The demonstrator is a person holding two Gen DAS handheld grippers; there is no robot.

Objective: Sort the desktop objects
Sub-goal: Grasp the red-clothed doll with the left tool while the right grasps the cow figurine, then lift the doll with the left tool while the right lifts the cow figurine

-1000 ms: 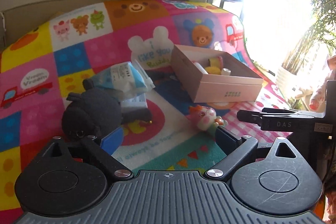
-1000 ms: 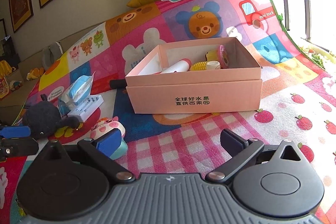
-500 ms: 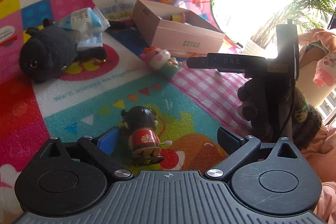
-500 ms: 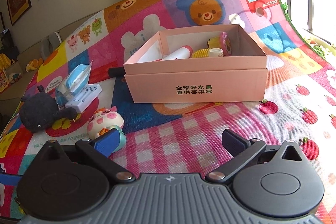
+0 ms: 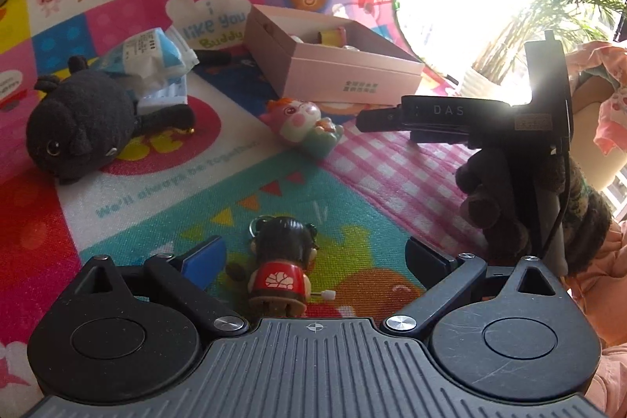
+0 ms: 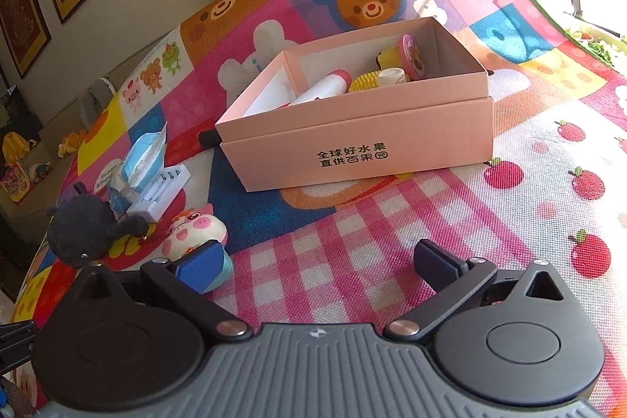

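Note:
My left gripper (image 5: 313, 257) is open, its jaws on either side of a small doll with black hair and a red top (image 5: 280, 269) standing on the play mat. A pink open box (image 5: 333, 73) lies further back; it also shows in the right wrist view (image 6: 364, 147) with several small items inside. A pink pig toy (image 5: 301, 124) lies between doll and box. My right gripper (image 6: 317, 261) is open and empty, low over the mat in front of the box, with the pig toy (image 6: 192, 234) by its left finger.
A black plush toy (image 5: 82, 128) lies at the left, with a blue-white tissue pack (image 5: 153, 57) and a white charger (image 6: 160, 190) behind it. The right gripper body and the hand holding it (image 5: 509, 151) are at the right of the left wrist view. A window and a plant are beyond the mat's edge.
My left gripper has drawn back and dropped over the doll, which now stands between its open jaws. The right gripper has shifted slightly closer to the mat.

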